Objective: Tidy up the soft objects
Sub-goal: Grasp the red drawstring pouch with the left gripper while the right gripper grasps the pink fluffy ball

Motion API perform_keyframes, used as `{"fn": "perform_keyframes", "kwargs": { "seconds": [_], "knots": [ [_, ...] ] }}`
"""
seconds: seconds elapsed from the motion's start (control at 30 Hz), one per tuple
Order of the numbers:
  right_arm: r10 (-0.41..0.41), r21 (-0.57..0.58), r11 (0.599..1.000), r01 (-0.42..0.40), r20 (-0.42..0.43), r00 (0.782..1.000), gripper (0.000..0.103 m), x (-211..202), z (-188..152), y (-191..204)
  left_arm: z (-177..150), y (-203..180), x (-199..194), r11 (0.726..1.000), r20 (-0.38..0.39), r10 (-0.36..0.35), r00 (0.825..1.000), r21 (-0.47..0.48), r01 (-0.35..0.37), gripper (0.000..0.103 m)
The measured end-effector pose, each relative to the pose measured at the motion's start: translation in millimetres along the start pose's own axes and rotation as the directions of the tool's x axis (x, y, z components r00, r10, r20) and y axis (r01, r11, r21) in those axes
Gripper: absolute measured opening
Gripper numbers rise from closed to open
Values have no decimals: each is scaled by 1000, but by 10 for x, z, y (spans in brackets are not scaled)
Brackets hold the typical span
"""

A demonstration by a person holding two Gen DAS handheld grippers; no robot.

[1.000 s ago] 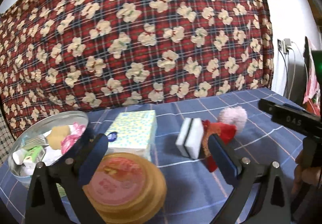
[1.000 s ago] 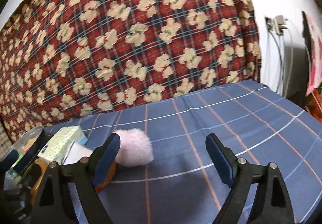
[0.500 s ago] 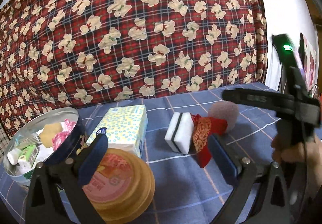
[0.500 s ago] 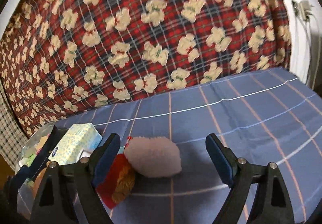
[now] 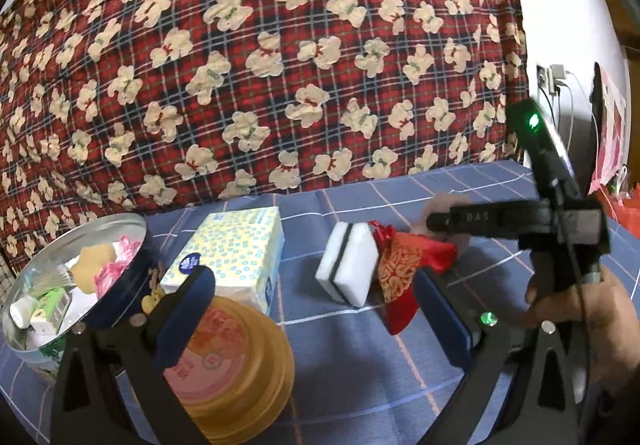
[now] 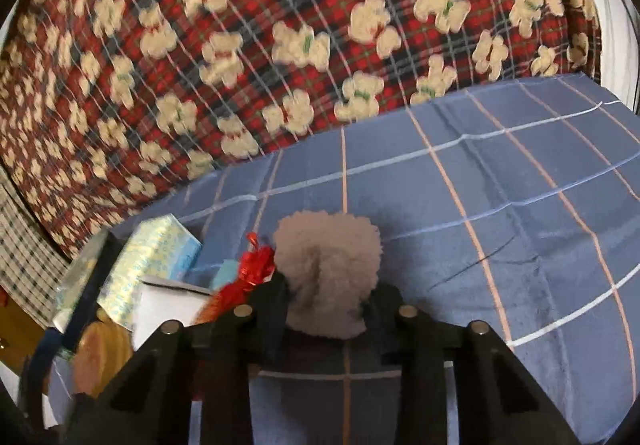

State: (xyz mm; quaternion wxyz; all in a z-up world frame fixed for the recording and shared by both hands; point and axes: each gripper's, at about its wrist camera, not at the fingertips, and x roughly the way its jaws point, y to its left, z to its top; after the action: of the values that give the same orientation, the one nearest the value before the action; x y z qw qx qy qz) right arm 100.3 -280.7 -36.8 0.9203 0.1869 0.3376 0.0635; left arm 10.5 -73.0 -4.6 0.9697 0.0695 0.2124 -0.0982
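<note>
My right gripper is shut on a fluffy pink pom-pom on the blue checked cloth; in the left wrist view it hides most of the pom-pom. A red embroidered pouch lies beside the pom-pom and shows in the right wrist view. A white sponge with a black stripe leans against the pouch. My left gripper is open and empty, hovering in front of the sponge and the tissue box.
A metal bowl with small packets stands at the left. A round gold tin with a pink lid sits near my left finger. A red plaid bear-print quilt rises behind. A wall socket with cables is at the right.
My right gripper moved left and down onto the pom-pom and shut on it. My left gripper barely moved.
</note>
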Motion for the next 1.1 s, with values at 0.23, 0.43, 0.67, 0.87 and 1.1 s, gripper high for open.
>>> {"fn": "perform_keyframes", "kwargs": {
  "seconds": [0.23, 0.43, 0.67, 0.87, 1.1],
  "knots": [
    [-74, -41, 996, 84, 203, 976, 35, -477, 67, -5, 19, -115, -16, 999, 11, -22, 1000, 25, 22, 90],
    [-142, -39, 987, 159, 279, 950, 35, -611, 127, -67, 95, -430, 5, 995, -2, -84, 996, 50, 84, 85],
    [-205, -12, 974, 225, 371, 906, 36, -817, 164, -178, 246, -837, 394, 992, -135, -116, 984, 35, 122, 85],
    [-206, 10, 976, 217, 359, 910, 36, -810, 181, -246, 276, -1063, 837, 995, -294, -93, 951, -6, 96, 78],
    [-193, -2, 978, 207, 351, 916, 36, -777, 172, -219, 94, -1009, 1219, 989, -455, -125, 882, -129, 74, 75]
  ]
}}
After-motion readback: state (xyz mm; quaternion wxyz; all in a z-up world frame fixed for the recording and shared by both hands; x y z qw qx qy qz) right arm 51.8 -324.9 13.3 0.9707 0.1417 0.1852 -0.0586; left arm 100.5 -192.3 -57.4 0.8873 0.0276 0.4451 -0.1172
